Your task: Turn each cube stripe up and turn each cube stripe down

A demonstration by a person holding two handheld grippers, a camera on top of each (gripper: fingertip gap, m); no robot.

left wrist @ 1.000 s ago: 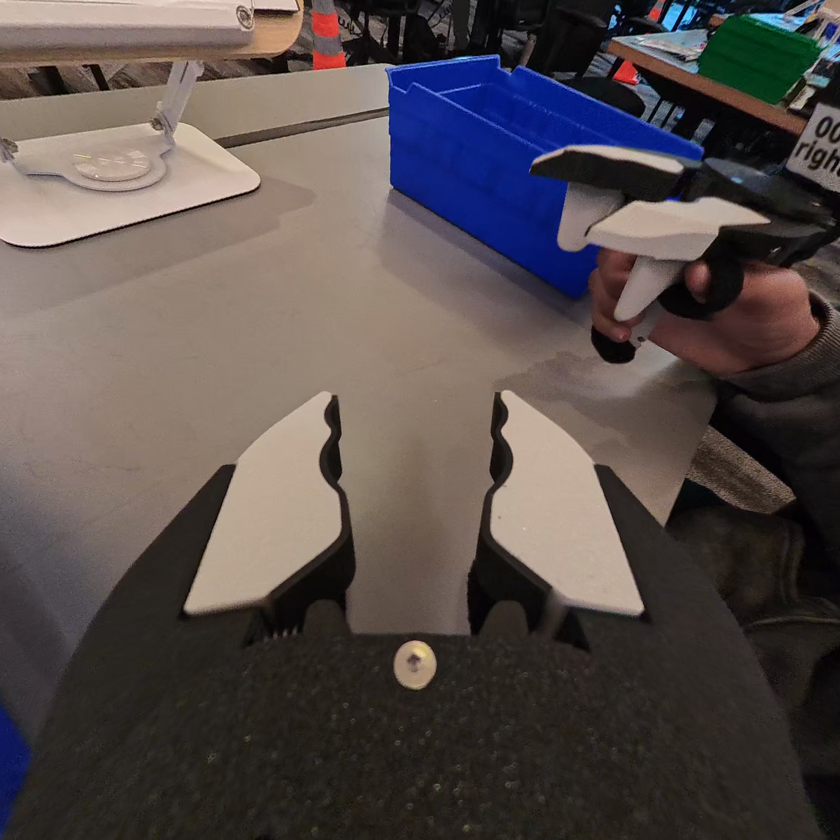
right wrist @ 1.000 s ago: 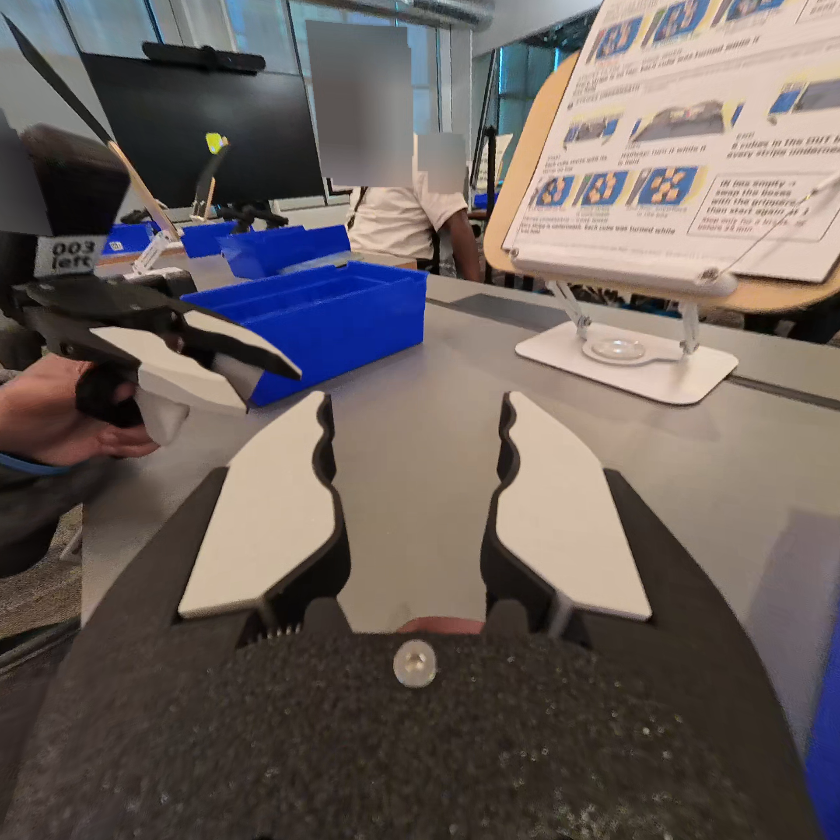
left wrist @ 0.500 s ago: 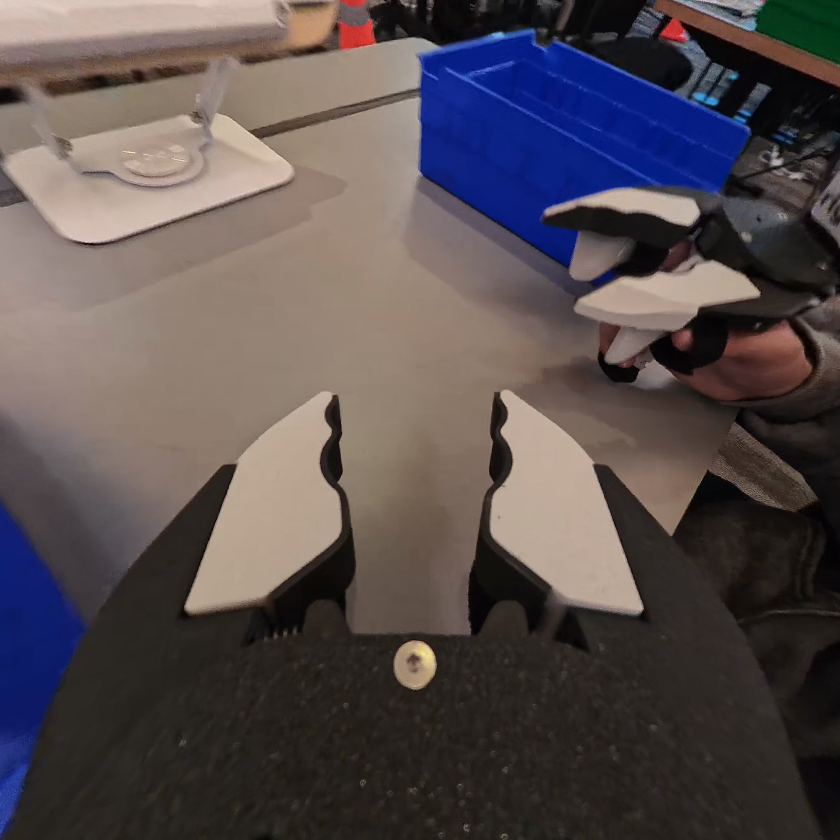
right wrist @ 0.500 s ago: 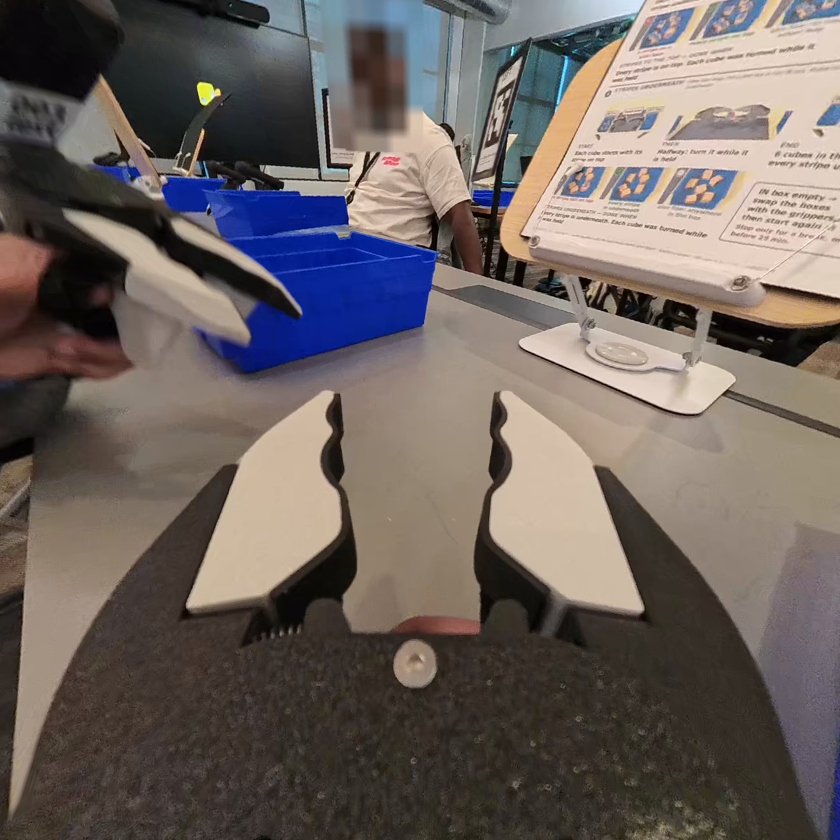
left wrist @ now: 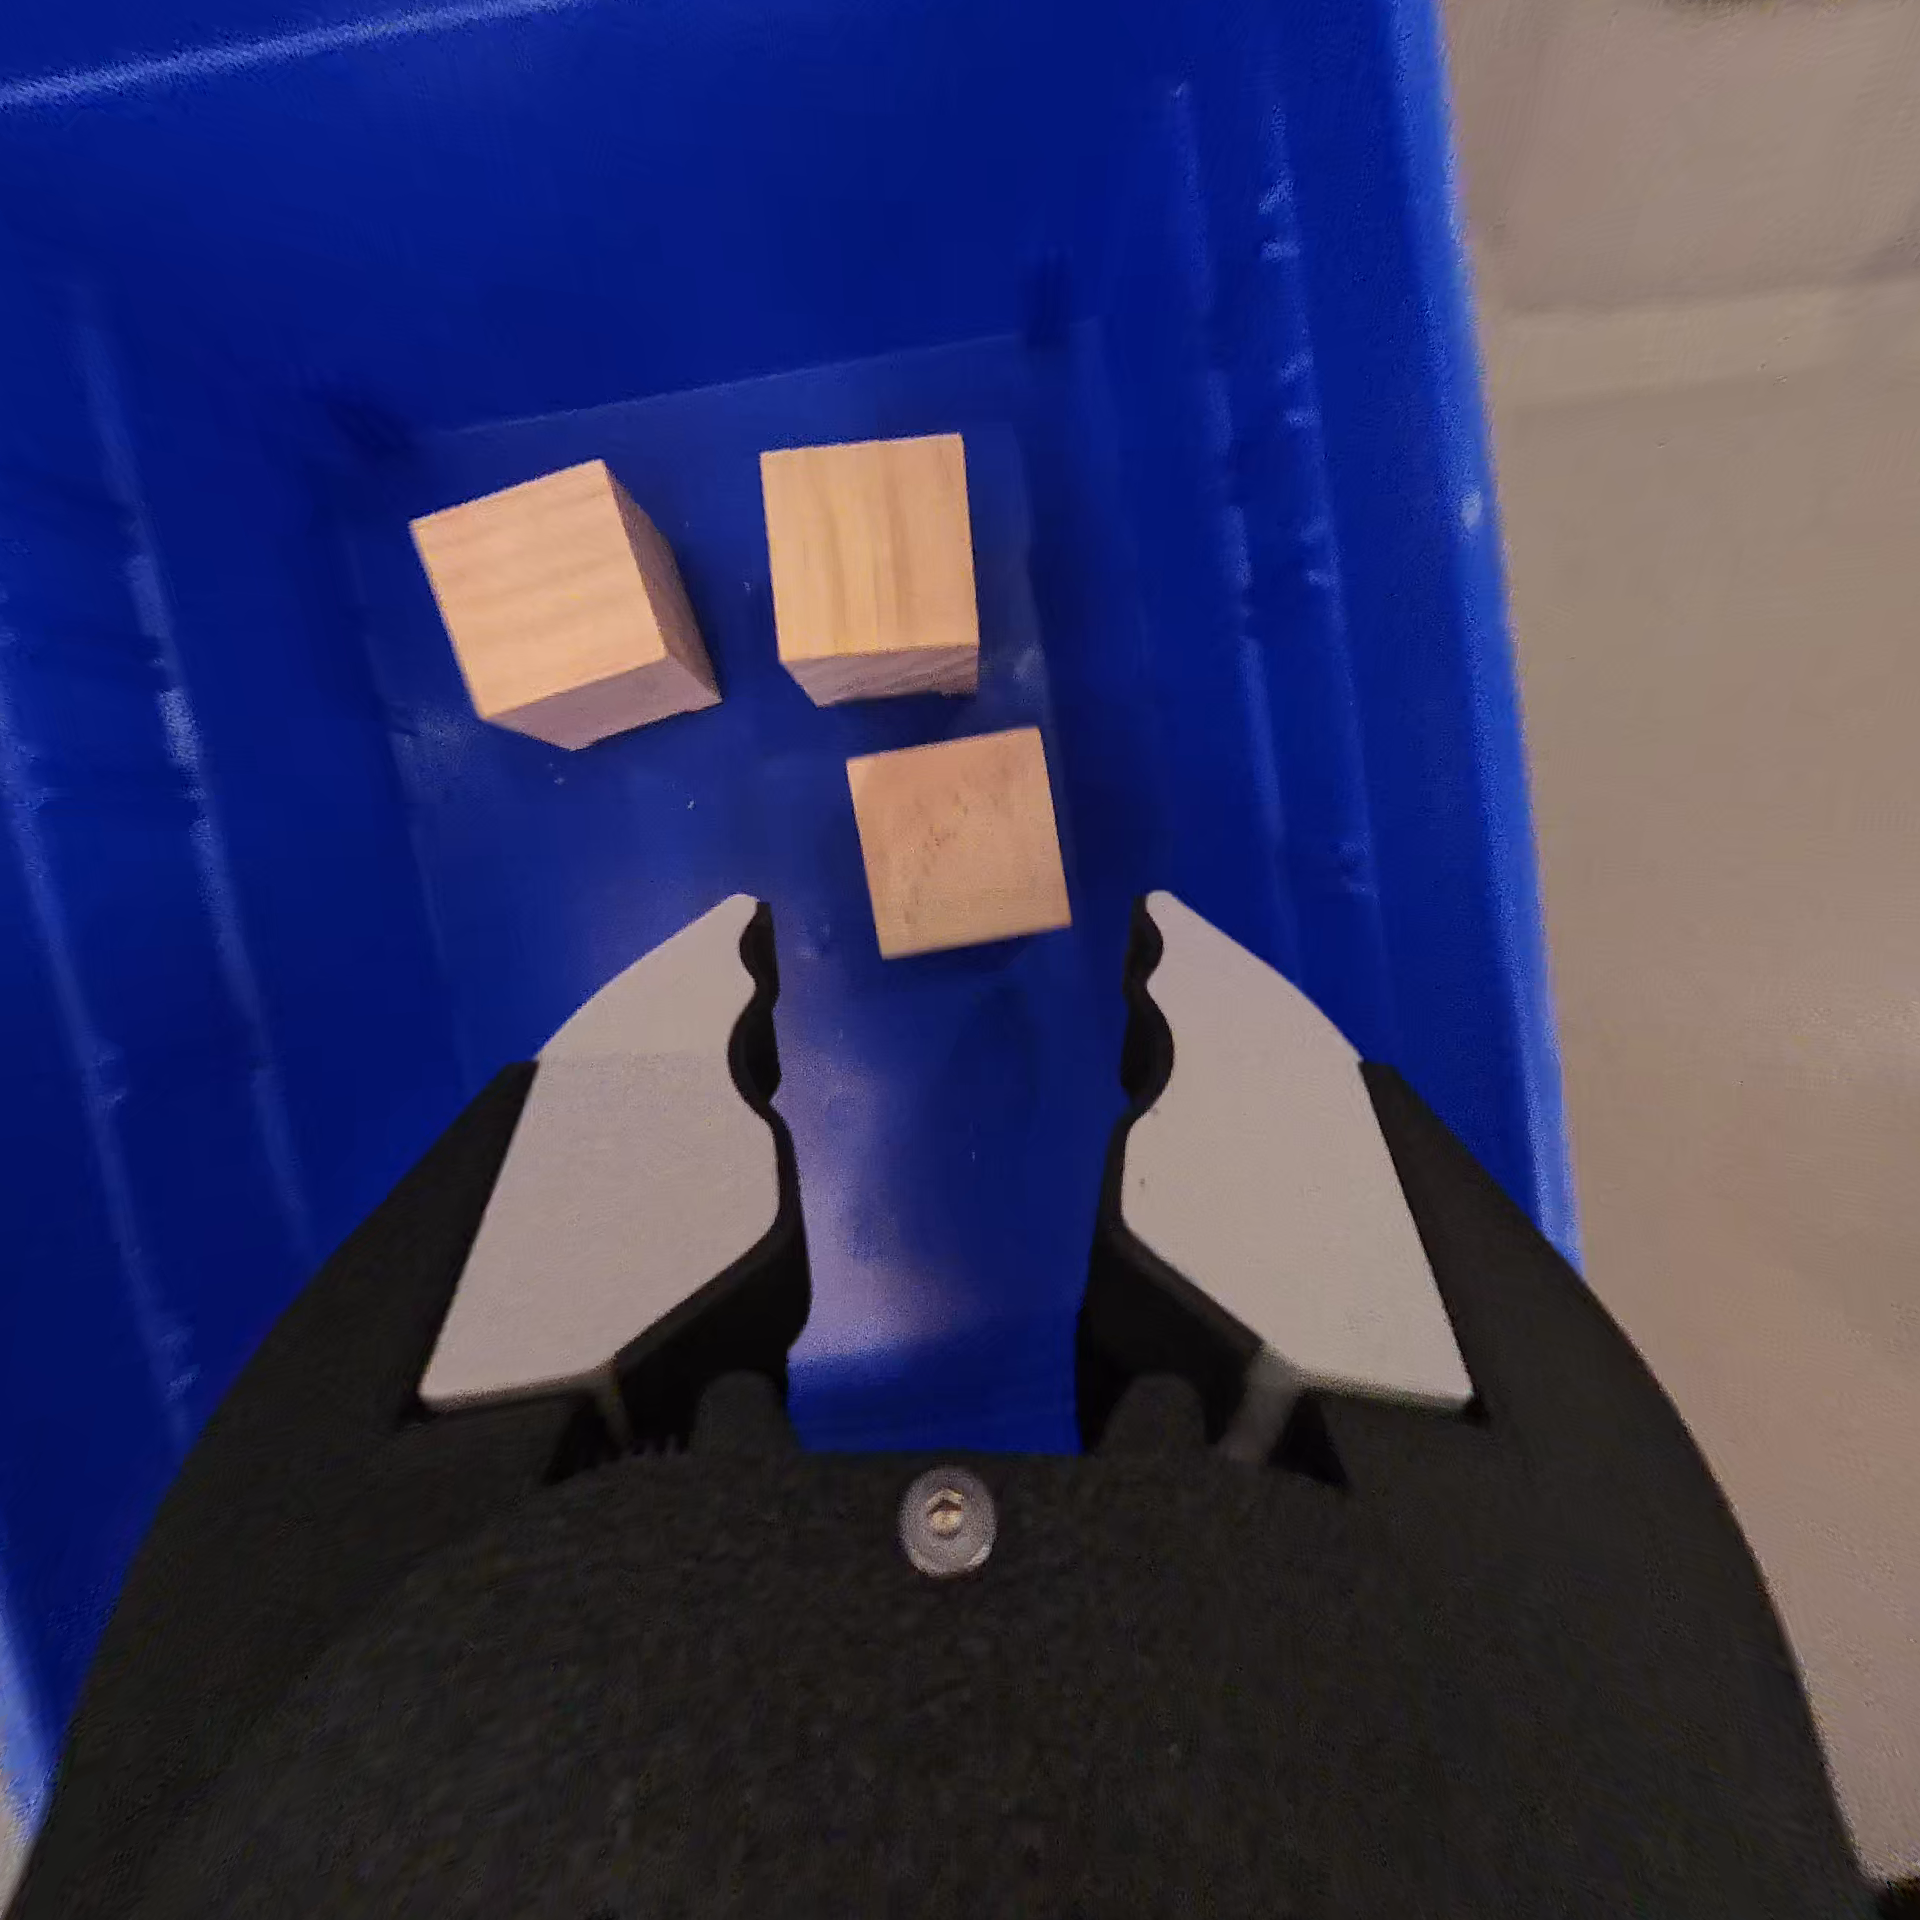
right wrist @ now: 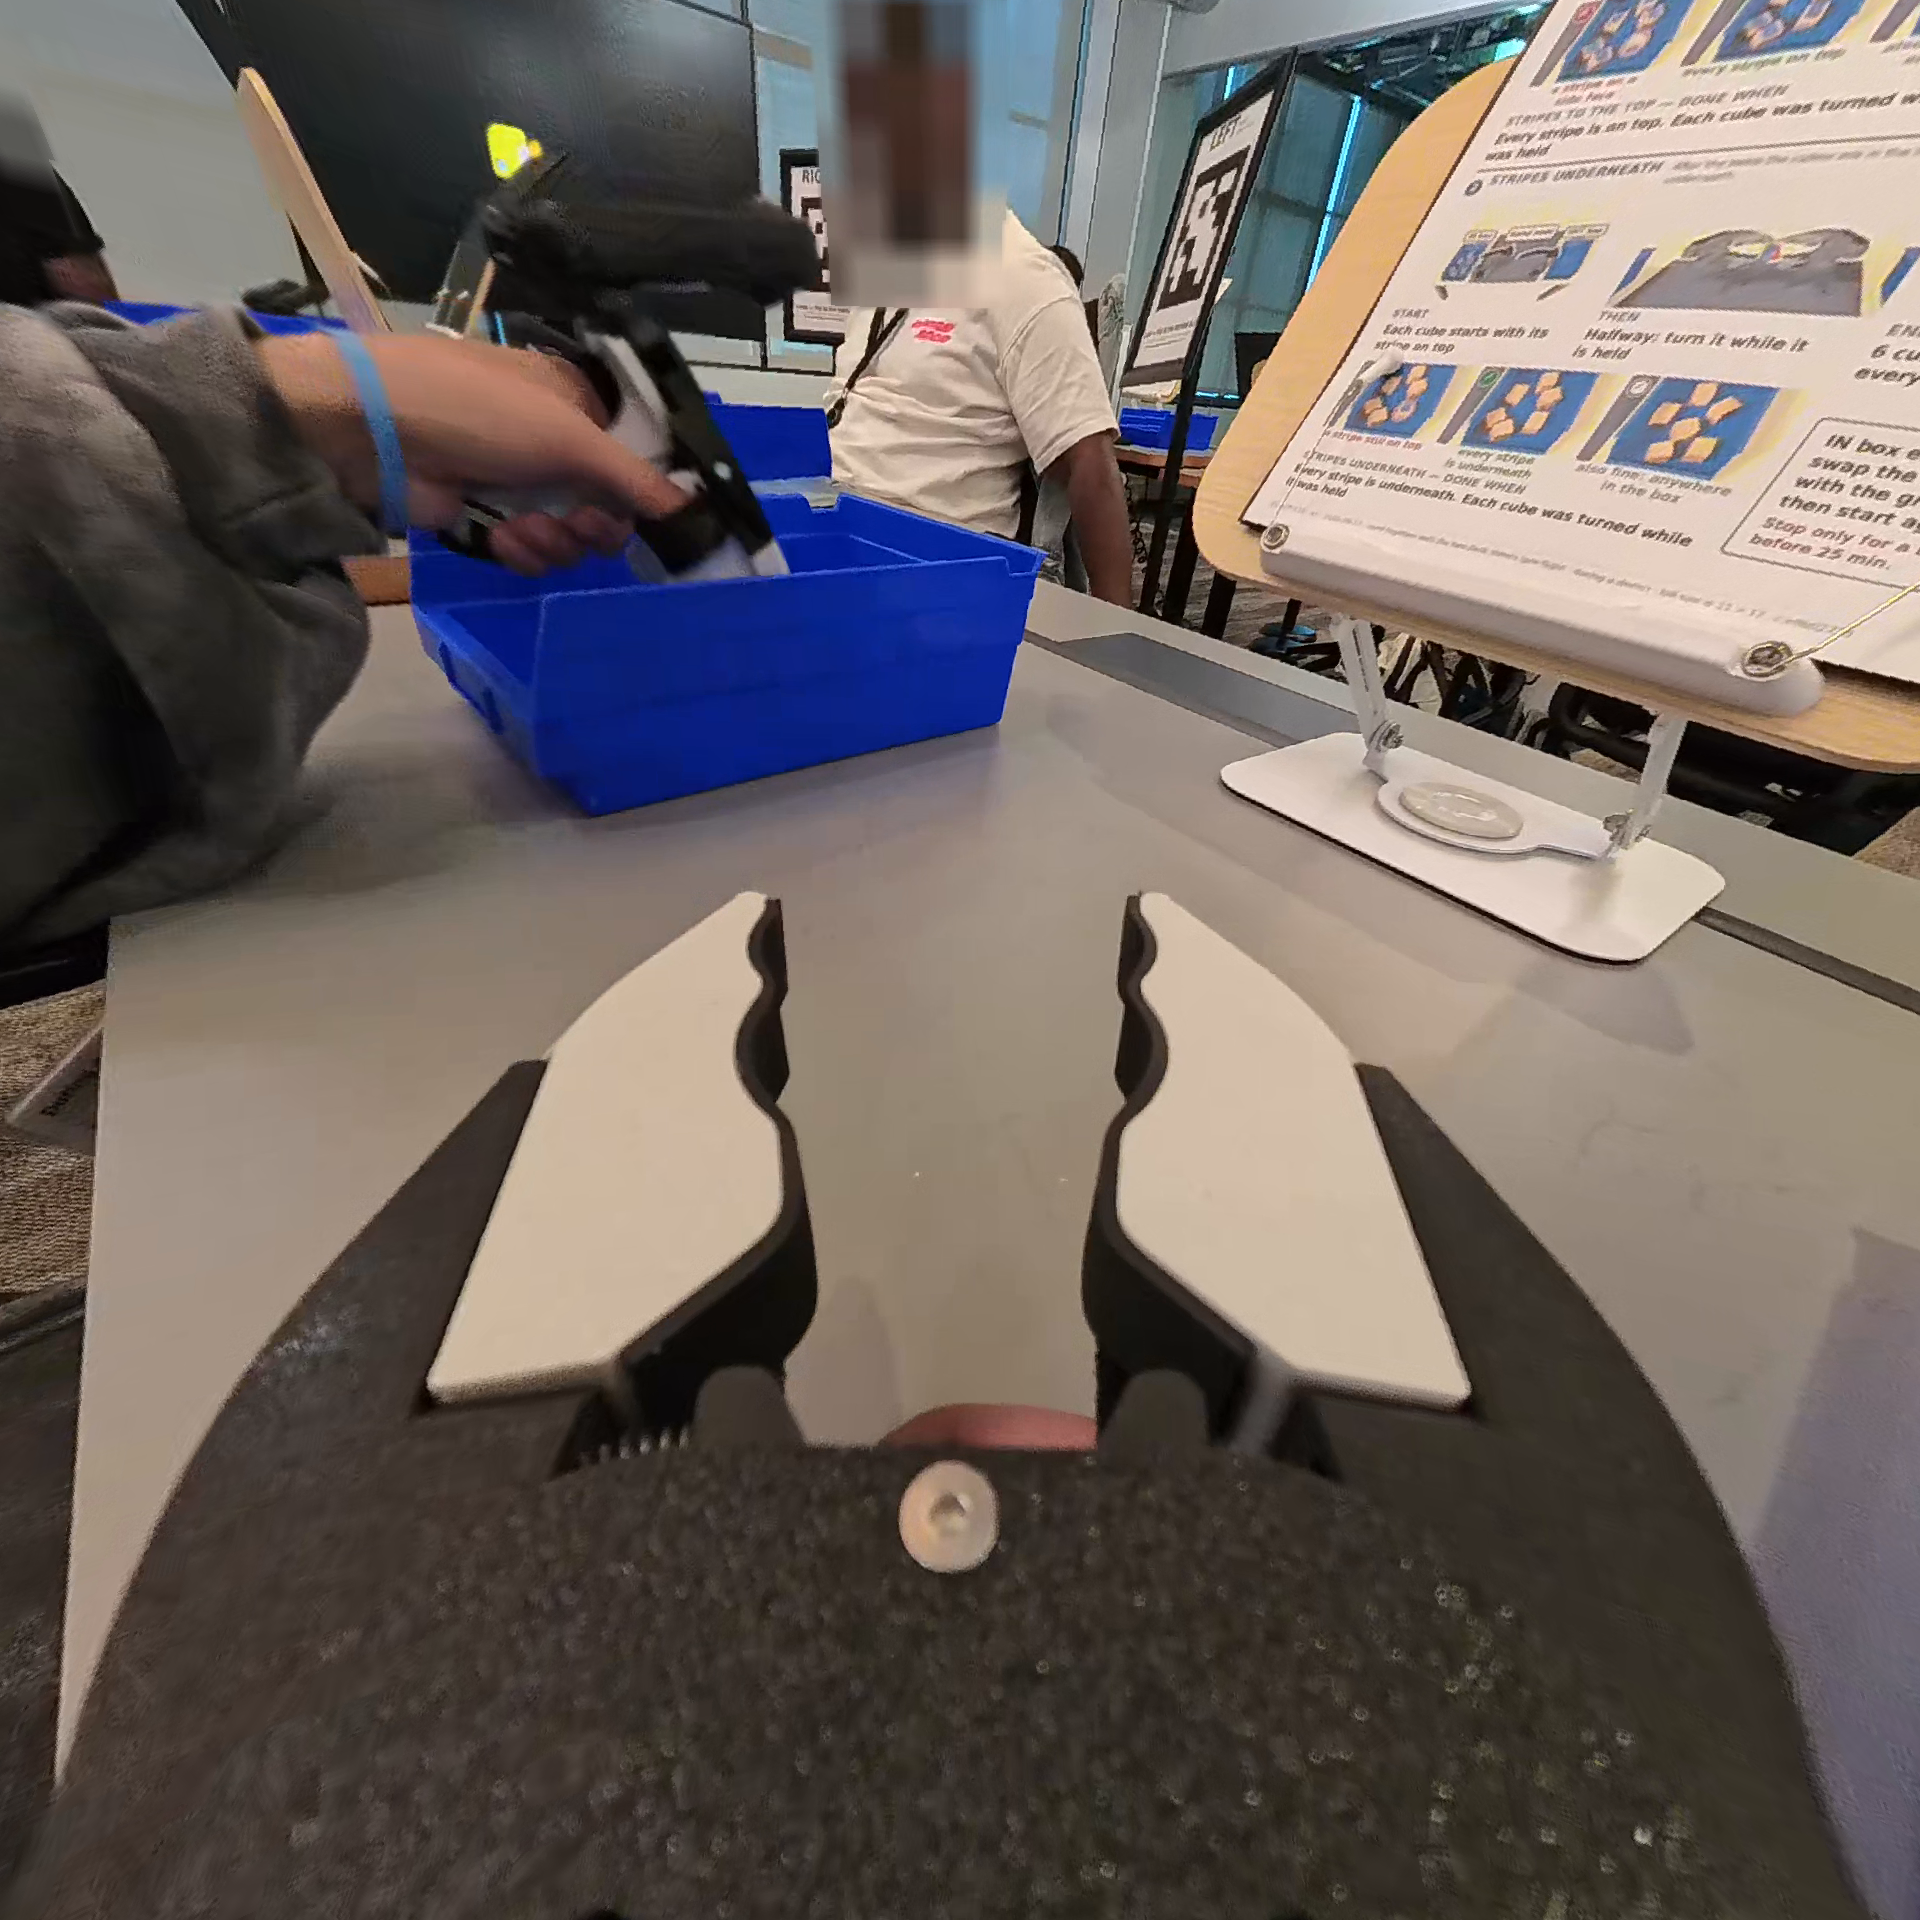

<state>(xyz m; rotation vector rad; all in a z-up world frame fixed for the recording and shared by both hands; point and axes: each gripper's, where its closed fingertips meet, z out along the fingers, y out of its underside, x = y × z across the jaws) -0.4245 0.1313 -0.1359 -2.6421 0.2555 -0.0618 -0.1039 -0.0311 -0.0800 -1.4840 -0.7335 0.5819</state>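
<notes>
Scene: A left gripper hung over a blue bin, pointing down into it, its jaws spread wide and empty.
Cubes: Three wooden cubes lay on the bin floor: a near cube just ahead of the fingertips, slightly right of the gap's centre; a far right cube behind it; a far left cube apart to the left. No stripe showed on any visible face.
Right side: The right gripper waited low over the grey tabletop, jaws likewise wide with nothing between them, well apart from the bin. A document stand stood beyond it.
Step in hand: Judged to be the reach for the near cube.
Doing it well: The jaws would best shift a little right to centre on the cube, descend squarely over two opposite faces, and close without nudging the cube behind or scraping the bin's right wall.
Caution: With the stripes out of sight, the stripe's side could not be told before lifting.
</notes>
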